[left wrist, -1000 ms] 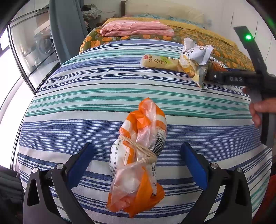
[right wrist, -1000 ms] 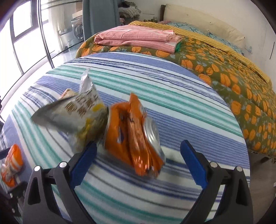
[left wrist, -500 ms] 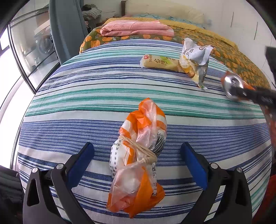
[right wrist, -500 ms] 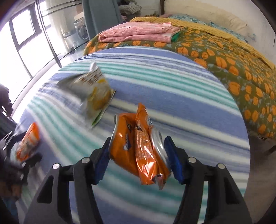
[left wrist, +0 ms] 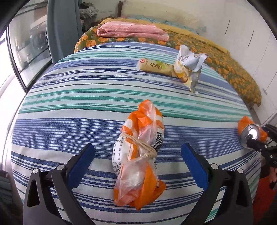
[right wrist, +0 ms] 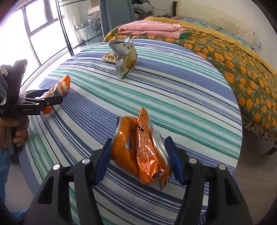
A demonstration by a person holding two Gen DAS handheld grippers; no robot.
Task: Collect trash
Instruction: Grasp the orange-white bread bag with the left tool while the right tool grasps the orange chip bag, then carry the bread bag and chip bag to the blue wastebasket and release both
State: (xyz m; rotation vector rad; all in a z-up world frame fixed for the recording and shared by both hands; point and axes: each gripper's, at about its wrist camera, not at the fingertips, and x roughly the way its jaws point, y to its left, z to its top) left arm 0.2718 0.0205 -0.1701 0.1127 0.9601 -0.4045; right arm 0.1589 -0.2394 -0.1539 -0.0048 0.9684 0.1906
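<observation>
An orange-and-clear plastic bag [left wrist: 140, 148] tied with string lies on the striped sheet [left wrist: 77, 103]. My left gripper [left wrist: 138, 147] stands open, its blue pads either side of the bag and apart from it. My right gripper [right wrist: 138, 143] is shut on a crushed orange can [right wrist: 124, 143] with an orange wrapper [right wrist: 147, 152] pressed against it, held above the sheet. In the left wrist view that can [left wrist: 249, 136] shows at the right edge. A crumpled chip bag [left wrist: 188, 69] and a yellow snack pack [left wrist: 155, 67] lie farther back.
A folded pink blanket [left wrist: 131, 31] rests on an orange-patterned quilt [left wrist: 225, 65] behind the striped sheet. Glass doors [right wrist: 43, 26] and a grey curtain [right wrist: 114, 15] stand on the left. Bare floor [right wrist: 256, 173] lies beyond the bed's right corner.
My right gripper has closed on the orange can and wrapper and carried them away from the chip bag toward the bed's near right side. The left gripper has stayed put.
</observation>
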